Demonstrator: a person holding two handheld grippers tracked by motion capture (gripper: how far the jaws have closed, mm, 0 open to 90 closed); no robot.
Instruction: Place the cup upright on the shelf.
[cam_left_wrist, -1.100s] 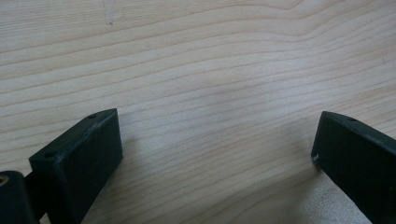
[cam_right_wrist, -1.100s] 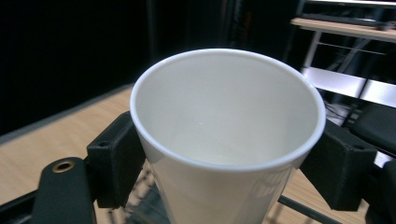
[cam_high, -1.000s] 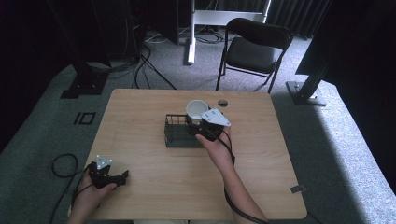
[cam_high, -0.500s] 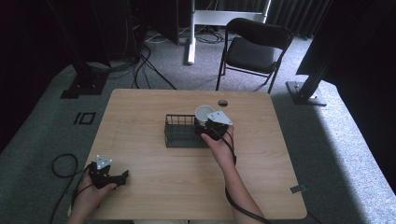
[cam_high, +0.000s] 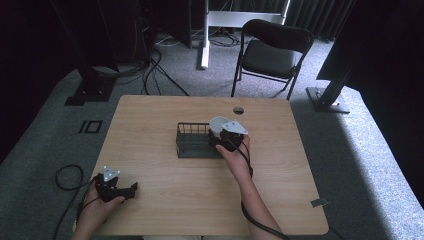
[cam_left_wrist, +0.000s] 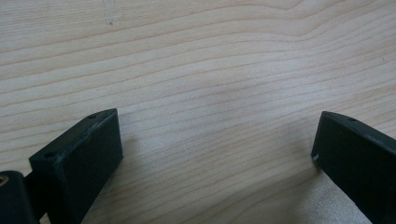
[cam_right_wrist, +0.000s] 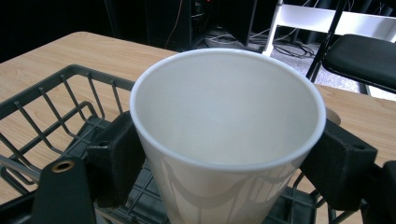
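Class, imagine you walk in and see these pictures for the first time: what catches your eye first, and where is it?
The white cup stands out: the right claw clamps it upright over the right end of the dark wire basket at the middle of the wooden table. The left claw, open with nothing in it, rests near the table's front left corner. A black folding chair stands beyond the table.

Open desk all round, one crowded spot in the middle.

We see bare wood across the desk (cam_high: 150, 115) on the left, the right and along the near edge, free for a pass. At the centre the wire basket (cam_high: 192, 141) stands in the way, its right end taken up by the white cup (cam_high: 218, 123) clamped in the right gripper (cam_high: 226, 141). At the near-left corner the left gripper (cam_high: 131, 189) rests, jaws apart over bare wood. A small hole (cam_high: 238, 110) sits behind the basket.
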